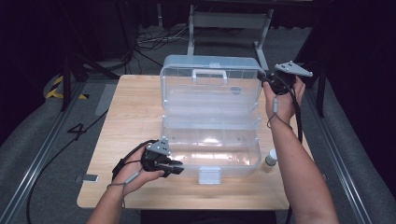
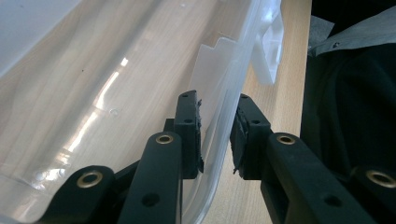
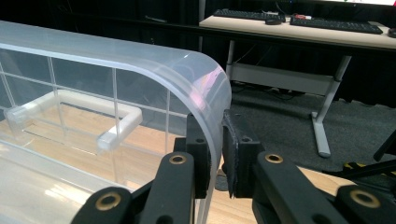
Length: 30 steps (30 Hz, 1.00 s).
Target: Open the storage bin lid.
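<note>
A clear plastic toolbox stands open on the wooden table (image 1: 130, 107). Its base (image 1: 224, 163) lies flat and its lid (image 1: 210, 93) stands upright behind, white handle (image 1: 209, 73) facing me. My left gripper (image 1: 177, 167) is at the base's front left corner. In the left gripper view the left gripper (image 2: 217, 135) has one jaw inside and one outside the front wall (image 2: 229, 70), pads shut on its rim. My right gripper (image 1: 264, 77) is at the lid's upper right corner. In the right gripper view the right gripper (image 3: 216, 149) is shut on the lid's curved edge (image 3: 140, 60).
A white latch (image 1: 209, 175) hangs from the base's front wall, near the table's front edge. A small bottle (image 1: 271, 157) stands on the table right of the base, beside my right forearm. A desk frame (image 1: 229, 23) and cables lie on the floor beyond the table.
</note>
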Tool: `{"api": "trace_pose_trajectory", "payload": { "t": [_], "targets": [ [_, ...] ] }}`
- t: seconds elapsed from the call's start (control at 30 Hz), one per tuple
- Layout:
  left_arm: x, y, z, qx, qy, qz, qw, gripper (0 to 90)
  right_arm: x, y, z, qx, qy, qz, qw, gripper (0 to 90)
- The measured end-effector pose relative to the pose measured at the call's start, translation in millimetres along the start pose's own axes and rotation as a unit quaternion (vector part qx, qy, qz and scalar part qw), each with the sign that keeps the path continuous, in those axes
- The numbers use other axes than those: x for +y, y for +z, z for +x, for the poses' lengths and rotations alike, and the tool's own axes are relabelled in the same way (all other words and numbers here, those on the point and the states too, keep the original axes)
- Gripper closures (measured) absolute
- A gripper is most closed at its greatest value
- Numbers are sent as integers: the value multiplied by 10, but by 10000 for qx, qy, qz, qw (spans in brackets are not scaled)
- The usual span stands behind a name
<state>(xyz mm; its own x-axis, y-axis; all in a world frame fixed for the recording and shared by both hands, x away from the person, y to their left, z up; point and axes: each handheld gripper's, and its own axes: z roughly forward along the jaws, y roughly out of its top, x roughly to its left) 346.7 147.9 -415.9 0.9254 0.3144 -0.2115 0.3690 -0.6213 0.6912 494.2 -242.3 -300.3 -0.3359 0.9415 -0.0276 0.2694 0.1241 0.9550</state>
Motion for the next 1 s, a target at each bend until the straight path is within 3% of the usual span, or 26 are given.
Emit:
{"api": "trace_pose_trajectory", "payload": {
  "t": [0.6, 1.0],
  "targets": [
    [-7, 2, -1, -13, 58, -33, 10000, 753, 35, 214, -80, 50, 148, 213, 9997, 824],
    [-6, 3, 0, -23, 30, -46, 10000, 751, 19, 362, -144, 93, 368, 300, 9988, 831]
  ]
}}
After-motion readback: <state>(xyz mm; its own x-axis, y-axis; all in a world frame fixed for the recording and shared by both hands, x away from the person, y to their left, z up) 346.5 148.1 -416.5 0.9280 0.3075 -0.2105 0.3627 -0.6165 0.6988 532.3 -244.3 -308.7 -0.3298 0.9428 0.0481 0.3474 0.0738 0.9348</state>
